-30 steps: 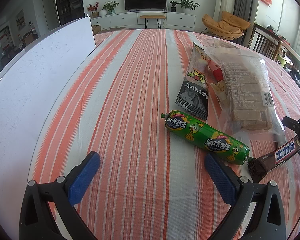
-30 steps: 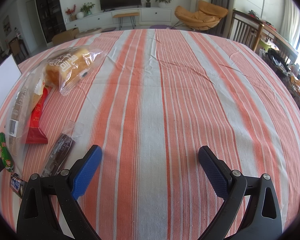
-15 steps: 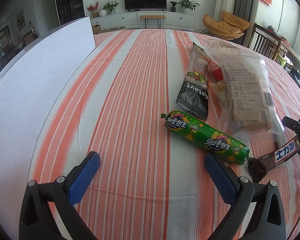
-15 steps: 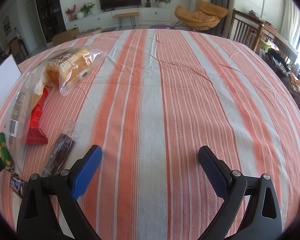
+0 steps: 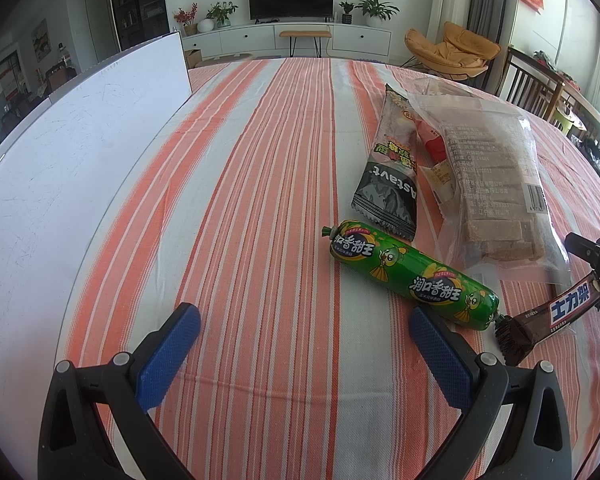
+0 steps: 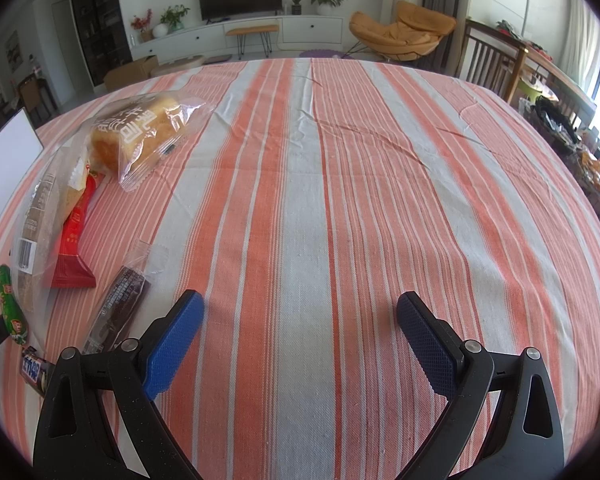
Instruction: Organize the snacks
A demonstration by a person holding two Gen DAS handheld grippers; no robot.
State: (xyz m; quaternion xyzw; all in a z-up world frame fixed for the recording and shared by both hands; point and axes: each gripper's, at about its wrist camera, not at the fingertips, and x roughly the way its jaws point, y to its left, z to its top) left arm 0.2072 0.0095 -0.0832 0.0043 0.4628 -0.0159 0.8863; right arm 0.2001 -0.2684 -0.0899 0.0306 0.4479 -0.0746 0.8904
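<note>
Snacks lie on the striped tablecloth. In the left wrist view a green sausage stick (image 5: 410, 276) lies just ahead of my open left gripper (image 5: 304, 330), to its right. Beyond it are a black snack packet (image 5: 388, 176), a clear bag of brown bars (image 5: 496, 176) and a brown chocolate bar (image 5: 548, 316). My right gripper (image 6: 300, 318) is open over bare cloth. To its left lie a bread bag (image 6: 140, 136), a red packet (image 6: 74, 240), a dark wafer bar (image 6: 120, 308), the green sausage stick (image 6: 10, 308) and the chocolate bar (image 6: 34, 370).
A large white board (image 5: 60, 152) covers the table's left side. Part of the other gripper (image 5: 596, 254) shows at the right edge of the left wrist view. Wooden chairs (image 6: 496, 60) stand past the table's far right edge.
</note>
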